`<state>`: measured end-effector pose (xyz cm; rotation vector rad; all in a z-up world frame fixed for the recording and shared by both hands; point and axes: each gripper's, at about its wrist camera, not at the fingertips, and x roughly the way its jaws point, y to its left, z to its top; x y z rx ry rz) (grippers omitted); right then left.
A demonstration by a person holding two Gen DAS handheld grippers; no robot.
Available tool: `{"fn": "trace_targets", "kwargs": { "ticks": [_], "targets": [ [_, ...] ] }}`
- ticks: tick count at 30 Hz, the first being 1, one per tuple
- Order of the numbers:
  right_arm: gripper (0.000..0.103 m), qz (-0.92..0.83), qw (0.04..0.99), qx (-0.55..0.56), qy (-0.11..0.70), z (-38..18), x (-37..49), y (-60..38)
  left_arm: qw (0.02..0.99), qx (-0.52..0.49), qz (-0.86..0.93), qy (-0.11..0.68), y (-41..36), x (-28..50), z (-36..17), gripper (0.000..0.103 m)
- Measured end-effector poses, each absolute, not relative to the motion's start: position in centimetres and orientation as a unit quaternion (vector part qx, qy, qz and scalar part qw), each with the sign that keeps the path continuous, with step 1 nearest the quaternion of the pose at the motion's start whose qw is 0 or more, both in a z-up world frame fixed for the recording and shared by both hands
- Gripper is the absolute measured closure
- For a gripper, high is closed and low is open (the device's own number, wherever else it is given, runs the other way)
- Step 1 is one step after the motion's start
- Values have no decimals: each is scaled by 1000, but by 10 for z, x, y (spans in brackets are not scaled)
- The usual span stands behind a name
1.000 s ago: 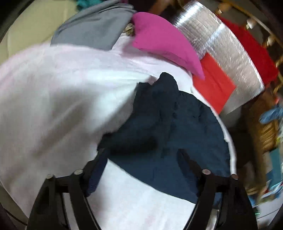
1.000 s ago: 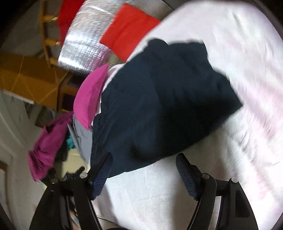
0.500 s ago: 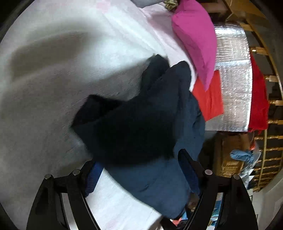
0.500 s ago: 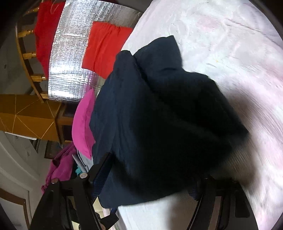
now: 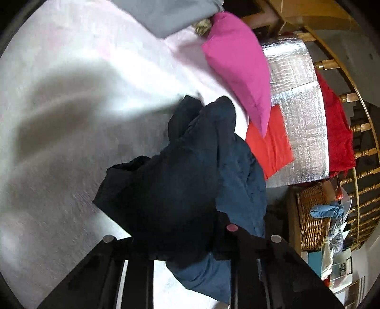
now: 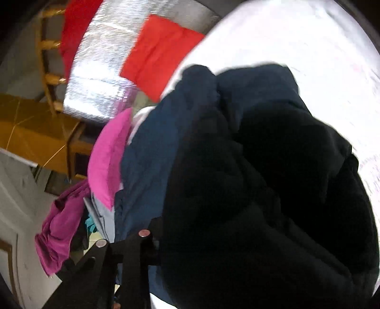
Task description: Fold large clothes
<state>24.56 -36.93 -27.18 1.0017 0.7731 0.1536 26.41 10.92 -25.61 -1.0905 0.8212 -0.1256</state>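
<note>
A dark navy garment (image 5: 190, 171) lies bunched near the right edge of a white bed sheet (image 5: 59, 118). My left gripper (image 5: 171, 240) is shut on the near part of the navy garment, and the cloth hangs over and hides both fingertips. In the right wrist view the same garment (image 6: 261, 178) fills most of the frame. My right gripper (image 6: 213, 237) is buried in it; only its left finger arm shows, and cloth hides the fingertips.
A magenta pillow (image 5: 239, 66) and a folded grey garment (image 5: 171, 14) lie at the far side of the sheet. A red cloth (image 5: 268, 147) rests on a silver foil sheet (image 5: 301, 114) past the bed edge. A wicker basket (image 5: 311, 214) and wooden railing stand at right.
Both grippers have moved in from open above the navy garment to closed into it. The garment has gone from lying flat to bunched and gathered up toward the cameras.
</note>
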Motion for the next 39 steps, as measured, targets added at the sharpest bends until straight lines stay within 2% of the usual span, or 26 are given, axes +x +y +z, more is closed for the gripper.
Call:
{"fn": "trace_targets", "kwargs": {
  "ticks": [3, 5, 6, 7, 8, 12, 15, 18, 19, 20, 23, 24, 27, 28, 29, 30, 33, 35, 36, 37, 39],
  "targets": [
    [67, 56, 804, 450, 383, -284, 249, -365, 779, -480, -45, 401, 108, 262, -258, 79],
    [63, 63, 788, 477, 384, -291, 244, -372, 775, -478, -38, 411, 108, 263, -261, 70],
    [60, 63, 783, 482, 388, -291, 241, -374, 774, -474, -31, 420, 109, 264, -262, 59],
    [58, 65, 778, 487, 392, -291, 238, -377, 770, -470, -23, 431, 109, 267, -263, 42],
    [56, 71, 770, 493, 398, -292, 237, -378, 764, -470, -20, 442, 111, 268, -266, 41],
    [44, 58, 769, 503, 391, -288, 217, -396, 747, -495, -35, 443, 122, 269, -270, 40],
    [40, 45, 753, 553, 354, -292, 200, -422, 748, -506, -32, 429, 129, 264, -270, 40],
    [38, 44, 744, 559, 362, -300, 207, -427, 750, -506, -37, 423, 130, 264, -273, 44],
    [43, 43, 745, 558, 364, -299, 210, -428, 751, -507, -39, 421, 128, 265, -274, 51],
    [53, 40, 749, 551, 366, -296, 213, -426, 752, -505, -42, 420, 127, 266, -274, 54],
    [65, 32, 795, 488, 358, -267, 216, -417, 771, -486, -46, 408, 124, 263, -265, 66],
    [65, 32, 812, 466, 351, -257, 213, -414, 781, -475, -46, 404, 125, 258, -261, 69],
    [66, 24, 820, 456, 345, -252, 207, -413, 794, -451, -38, 407, 123, 260, -257, 69],
    [65, 14, 808, 464, 362, -260, 212, -414, 785, -457, -37, 416, 123, 262, -261, 60],
    [58, 9, 791, 480, 379, -270, 218, -413, 771, -471, -32, 427, 126, 264, -267, 53],
    [55, 10, 777, 501, 381, -278, 220, -415, 758, -484, -29, 436, 128, 266, -274, 41],
    [49, 27, 760, 539, 362, -286, 209, -421, 745, -507, -38, 432, 134, 265, -279, 40],
    [30, 41, 761, 543, 353, -285, 208, -415, 748, -510, -48, 422, 134, 266, -277, 41],
    [29, 47, 762, 542, 351, -285, 208, -414, 747, -514, -55, 418, 136, 263, -278, 46],
    [28, 48, 765, 534, 357, -284, 212, -409, 746, -522, -63, 410, 136, 263, -278, 59],
    [30, 46, 766, 520, 375, -288, 220, -403, 749, -525, -66, 399, 137, 263, -278, 67]
  ]
}}
